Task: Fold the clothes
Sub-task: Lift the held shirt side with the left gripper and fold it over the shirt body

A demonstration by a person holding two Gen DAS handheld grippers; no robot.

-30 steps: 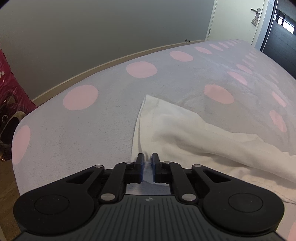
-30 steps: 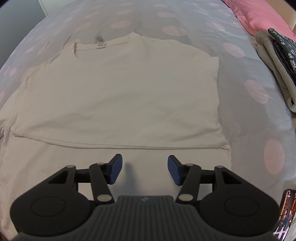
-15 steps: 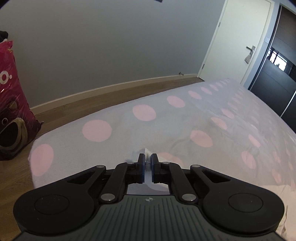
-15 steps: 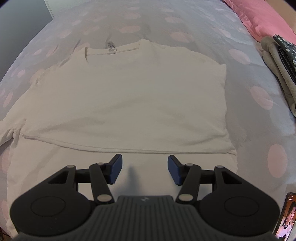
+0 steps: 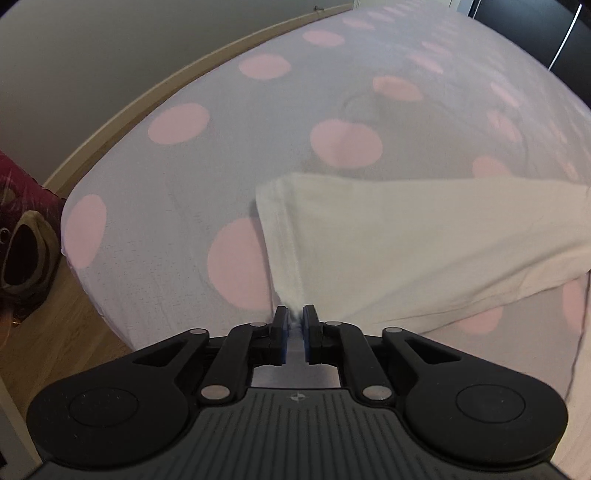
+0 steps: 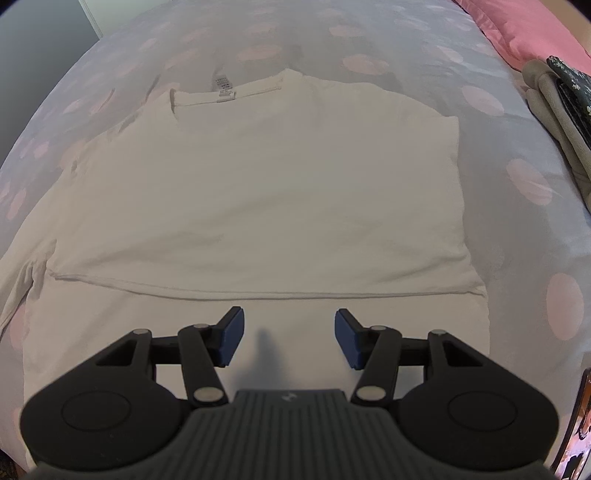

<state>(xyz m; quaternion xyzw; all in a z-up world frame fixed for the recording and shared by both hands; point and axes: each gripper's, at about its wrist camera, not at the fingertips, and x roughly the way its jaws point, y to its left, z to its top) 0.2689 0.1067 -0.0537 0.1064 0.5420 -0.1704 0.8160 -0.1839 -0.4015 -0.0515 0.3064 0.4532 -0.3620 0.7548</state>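
Fingers (image 5: 281, 325) of the left gripper (image 5: 294, 325) sit close together at the lower centre of the left wrist view, a narrow slit between them, and they are easing apart right now with the hemmed edge of a white sleeve (image 5: 424, 240) bunched in that slit. From the fingertips the sleeve fans up and to the right across the frame, its stitched cuff running up to a corner near the middle. Under it lies the bed (image 5: 221, 166), covered in pale grey with big pink dots. At the far left edge a dark red bag (image 5: 22, 229) stands on the wooden floor (image 5: 74, 332).

Over on the right wrist view, the right gripper (image 6: 289, 338) hangs with its blue pads well apart and nothing between them, just bare white cloth below. The white T-shirt (image 6: 258, 192) fills the centre of that frame, lying flat on the dotted bed, collar and label (image 6: 223, 86) toward the top, a hem line crossing just above the fingertips. At the upper right, a pink pillow (image 6: 524, 26) and a folded stack of clothes (image 6: 554, 110) sit at the frame's edge.
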